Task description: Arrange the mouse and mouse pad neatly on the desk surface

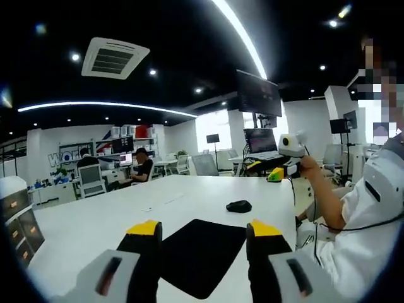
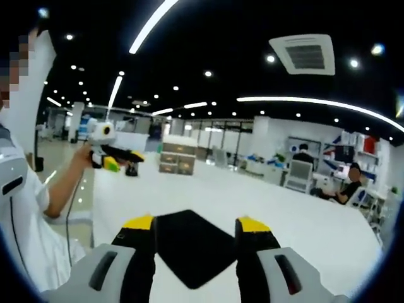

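Note:
A black mouse pad (image 1: 202, 255) lies skewed like a diamond on the white desk (image 1: 95, 221). Just beyond its far corner sits a black mouse (image 1: 239, 206), off the pad. My left gripper (image 1: 204, 227) hovers over the near part of the pad, open, with nothing between its yellow-tipped jaws. In the right gripper view the same mouse pad (image 2: 192, 246) shows between the jaws of my right gripper (image 2: 195, 223), which is open too and holds nothing. Each gripper also appears in the other's view, raised in a hand: the right gripper (image 1: 285, 165) and the left gripper (image 2: 117, 154).
A small drawer cabinet (image 1: 16, 221) stands at the desk's left end, seen also as the drawer cabinet (image 2: 177, 156). The person (image 1: 372, 208) in white stands at the desk edge. Seated people (image 1: 142, 165), chairs and a monitor stand (image 1: 259, 101) fill the background.

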A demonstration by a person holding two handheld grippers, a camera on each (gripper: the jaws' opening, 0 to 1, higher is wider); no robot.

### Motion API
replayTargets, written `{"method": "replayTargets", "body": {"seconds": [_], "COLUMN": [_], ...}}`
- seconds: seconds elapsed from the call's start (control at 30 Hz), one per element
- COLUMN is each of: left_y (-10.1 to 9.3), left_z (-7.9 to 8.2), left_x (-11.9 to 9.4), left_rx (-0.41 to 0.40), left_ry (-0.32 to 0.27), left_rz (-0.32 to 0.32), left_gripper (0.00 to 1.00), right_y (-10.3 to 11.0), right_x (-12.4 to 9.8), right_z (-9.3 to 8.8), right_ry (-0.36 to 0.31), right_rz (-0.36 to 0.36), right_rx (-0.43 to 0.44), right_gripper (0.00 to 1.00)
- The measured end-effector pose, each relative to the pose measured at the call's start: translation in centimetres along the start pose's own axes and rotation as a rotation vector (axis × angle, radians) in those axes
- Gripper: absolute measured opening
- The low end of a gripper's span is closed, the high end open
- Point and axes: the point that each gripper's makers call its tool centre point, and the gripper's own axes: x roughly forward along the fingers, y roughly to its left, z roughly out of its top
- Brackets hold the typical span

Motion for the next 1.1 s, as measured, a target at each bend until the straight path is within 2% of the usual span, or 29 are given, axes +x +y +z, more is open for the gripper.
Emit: {"method": "replayTargets", "body": {"seconds": [0.37,0.5,0.8,1.1], "left_y": [0.0,0.0,0.2,0.6], "left_z": [-0.1,-0.1,-0.1,-0.1], "left_x": [0.0,0.0,0.0,0.0], "left_rx": [-0.004,-0.004,-0.004,-0.004], "left_ry": [-0.001,-0.001,0.002,0.006], "left_rz": [-0.001,0.001,-0.001,-0.002], "left_gripper": [0.54,0.53,0.53,0.53], "right_y": [-0.8,-1.5,-3.8,-5.6], "right_x": [0.0,-0.1,0.1,0.4], "right_z": [-0.2,-0.5,-1.8,-2.8], "right_ry": [0.008,0.02,0.091,0.119], "right_rz": [-0.039,-0.077,-0.197,-0.268], "right_rx": [0.002,-0.003,-0.043,-0.044], "right_gripper": [0.5,0.5,0.52,0.52]}}
